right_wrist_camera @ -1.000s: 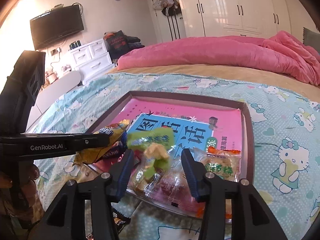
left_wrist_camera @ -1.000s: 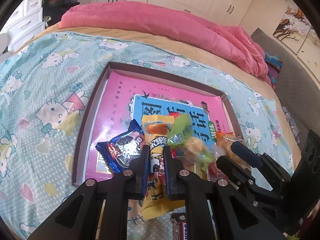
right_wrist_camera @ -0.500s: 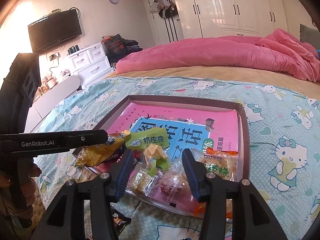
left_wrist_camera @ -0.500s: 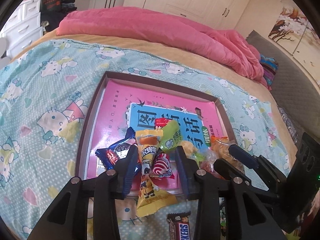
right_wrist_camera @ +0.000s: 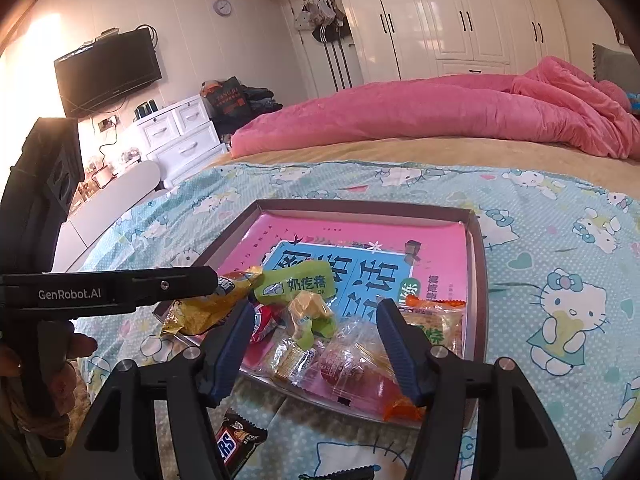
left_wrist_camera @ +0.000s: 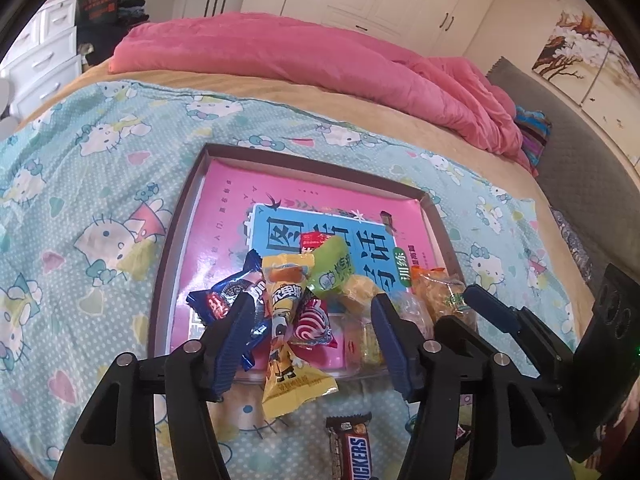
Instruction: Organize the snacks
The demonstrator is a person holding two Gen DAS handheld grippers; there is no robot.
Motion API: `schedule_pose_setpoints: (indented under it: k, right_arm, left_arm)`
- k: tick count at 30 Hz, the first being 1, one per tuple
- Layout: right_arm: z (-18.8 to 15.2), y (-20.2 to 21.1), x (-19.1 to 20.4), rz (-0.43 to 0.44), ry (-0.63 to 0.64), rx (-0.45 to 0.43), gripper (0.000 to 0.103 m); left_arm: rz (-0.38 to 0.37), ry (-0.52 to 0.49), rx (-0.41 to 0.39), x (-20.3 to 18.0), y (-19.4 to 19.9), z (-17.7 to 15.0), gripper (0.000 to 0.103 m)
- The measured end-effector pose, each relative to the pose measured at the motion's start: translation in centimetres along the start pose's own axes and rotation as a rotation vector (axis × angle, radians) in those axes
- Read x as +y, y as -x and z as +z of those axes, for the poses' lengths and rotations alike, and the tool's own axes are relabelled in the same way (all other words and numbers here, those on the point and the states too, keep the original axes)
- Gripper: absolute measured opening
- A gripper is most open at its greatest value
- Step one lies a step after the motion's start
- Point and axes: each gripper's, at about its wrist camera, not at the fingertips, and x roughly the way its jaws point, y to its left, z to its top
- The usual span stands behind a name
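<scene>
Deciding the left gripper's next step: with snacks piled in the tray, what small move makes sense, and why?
Probably back the left gripper off, then reach for the brown Snickers bar: its fingers are opening clear of the yellow packet, while the bar lies outside the shallow tray.

Pink quilt; teal cartoon-cat sheet; yellow snack packet.

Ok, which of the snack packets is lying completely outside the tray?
The Snickers bar, the brown wrapper on the blue cartoon bedsheet just in front of the tray. The long yellow packet only hangs over the tray's near rim; the others lie inside.
</scene>
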Motion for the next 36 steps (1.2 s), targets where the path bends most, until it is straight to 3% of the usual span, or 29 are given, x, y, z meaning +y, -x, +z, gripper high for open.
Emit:
schedule_pose_setpoints:
  k: [15,21,36]
  right_arm:
    - [-0.8,1.9,-0.7,0.021,-0.042,0.029,0.072]
    - [-1.2,2.3,-0.3,0.016,-0.037,0.060,0.073]
    - [-4.2,3.2,-0.2,-0.048,-0.044,0.200,0.074]
  left_arm:
    - [-0.057,-0.001,0.046,-0.1,1.3,-1.1,0.066]
    - [-0.068,-0.044,0.071,-0.8,1.7,-2.0,0.066]
    - [-0.066,-0.139,0.123,-2.8,1.7,-3.9,0.066]
